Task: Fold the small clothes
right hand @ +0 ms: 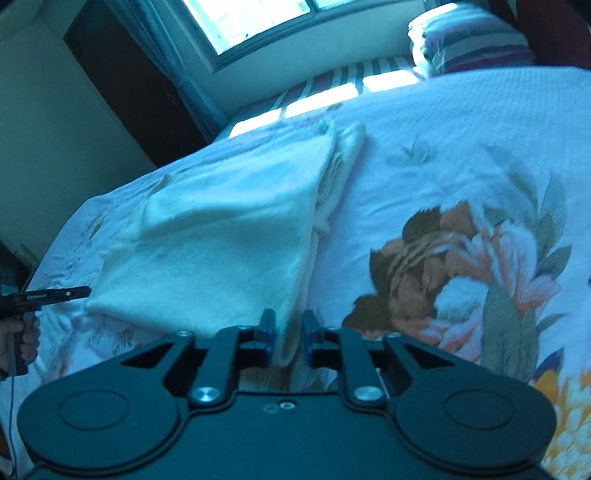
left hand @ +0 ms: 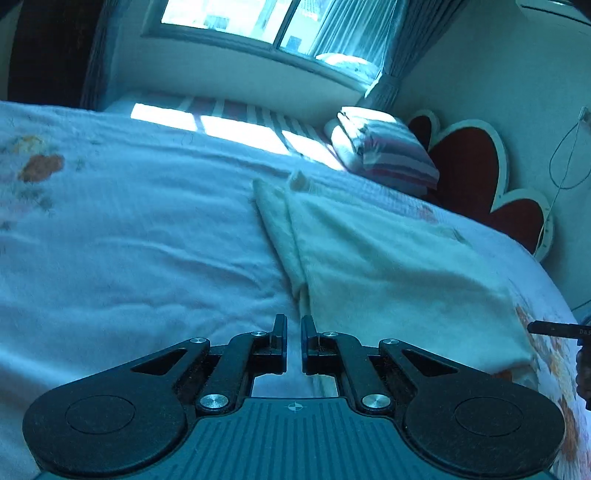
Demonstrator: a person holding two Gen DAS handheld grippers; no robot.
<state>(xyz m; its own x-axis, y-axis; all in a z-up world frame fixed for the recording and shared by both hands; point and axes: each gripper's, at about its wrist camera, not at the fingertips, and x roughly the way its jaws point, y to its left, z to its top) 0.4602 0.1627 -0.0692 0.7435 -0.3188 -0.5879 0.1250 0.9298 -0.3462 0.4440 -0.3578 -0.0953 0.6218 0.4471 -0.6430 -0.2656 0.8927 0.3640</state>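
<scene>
A cream-white folded garment [left hand: 388, 254] lies flat on the floral bedspread [left hand: 129, 229], with a narrower folded layer along its left edge. My left gripper [left hand: 293, 328] hovers just short of the garment's near left corner, its jaws a narrow gap apart and nothing between them. In the right wrist view the same garment [right hand: 221, 236] fills the left-centre. My right gripper [right hand: 288, 328] stands at its near right corner with cloth between the slightly parted blue-padded jaws. Each gripper's tip shows at the edge of the other's view.
A striped folded quilt [left hand: 384, 147] sits at the head of the bed by a red heart-shaped headboard [left hand: 480, 173]. A window [left hand: 258, 18] and curtains are behind. The bedspread's large flower print [right hand: 461, 266] lies right of the garment. A dark doorway [right hand: 122, 85] is at left.
</scene>
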